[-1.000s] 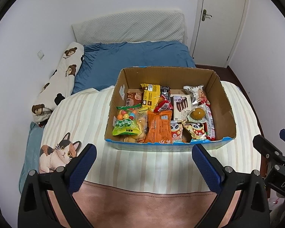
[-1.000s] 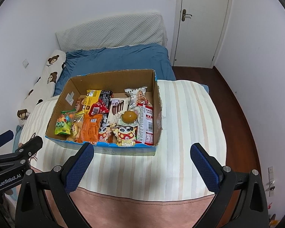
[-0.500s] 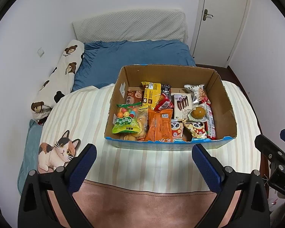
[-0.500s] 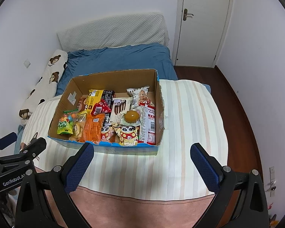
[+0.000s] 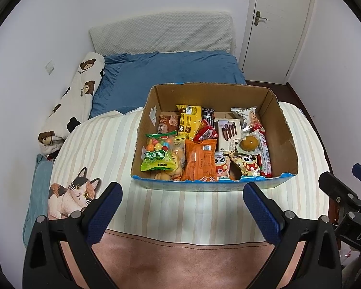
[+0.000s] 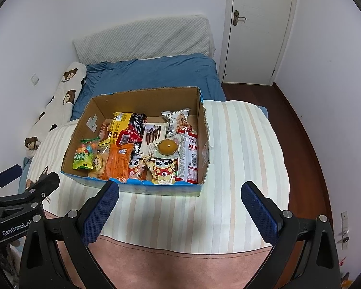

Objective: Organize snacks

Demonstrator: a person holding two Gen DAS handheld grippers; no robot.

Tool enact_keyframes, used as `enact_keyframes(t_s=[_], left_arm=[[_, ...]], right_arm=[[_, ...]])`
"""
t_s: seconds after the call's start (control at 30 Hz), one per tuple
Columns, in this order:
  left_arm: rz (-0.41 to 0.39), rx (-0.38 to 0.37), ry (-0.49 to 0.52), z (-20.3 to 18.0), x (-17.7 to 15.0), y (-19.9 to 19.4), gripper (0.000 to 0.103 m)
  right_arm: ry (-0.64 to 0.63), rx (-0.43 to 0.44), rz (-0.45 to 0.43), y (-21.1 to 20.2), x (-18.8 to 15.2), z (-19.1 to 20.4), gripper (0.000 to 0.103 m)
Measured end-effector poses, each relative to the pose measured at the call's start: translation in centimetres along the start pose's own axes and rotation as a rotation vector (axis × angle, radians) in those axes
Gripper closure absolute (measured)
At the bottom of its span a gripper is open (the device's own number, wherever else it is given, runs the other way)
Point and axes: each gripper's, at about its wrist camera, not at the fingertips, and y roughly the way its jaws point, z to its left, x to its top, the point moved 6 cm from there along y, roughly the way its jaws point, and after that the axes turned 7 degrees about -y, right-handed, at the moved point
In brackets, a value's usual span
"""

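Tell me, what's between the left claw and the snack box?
Only bare striped blanket lies between the left claw and the snack box, seen in the left wrist view.

Open brown cardboard box with blue-printed outer wall [image 5: 204, 186]: near wall hides lower ends of front packets; orange foil packet [image 5: 199, 160] part-covered by red wrapper [image 5: 205, 133]; biscuits beneath green candy bag [image 5: 157, 155] mostly hidden; packet print too small to read; white door [image 6: 257, 29] cut off at top edge in right wrist view.
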Motion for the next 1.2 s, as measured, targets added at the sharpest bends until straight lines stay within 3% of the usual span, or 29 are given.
enact_keyframes(t_s=[1.2], left_arm=[[-0.029,-0.008,0.027,-0.4,0.2,-1.1,0.000]], right_arm=[[0.009,0.023,-0.003,0.0,-0.1,0.1,0.000]])
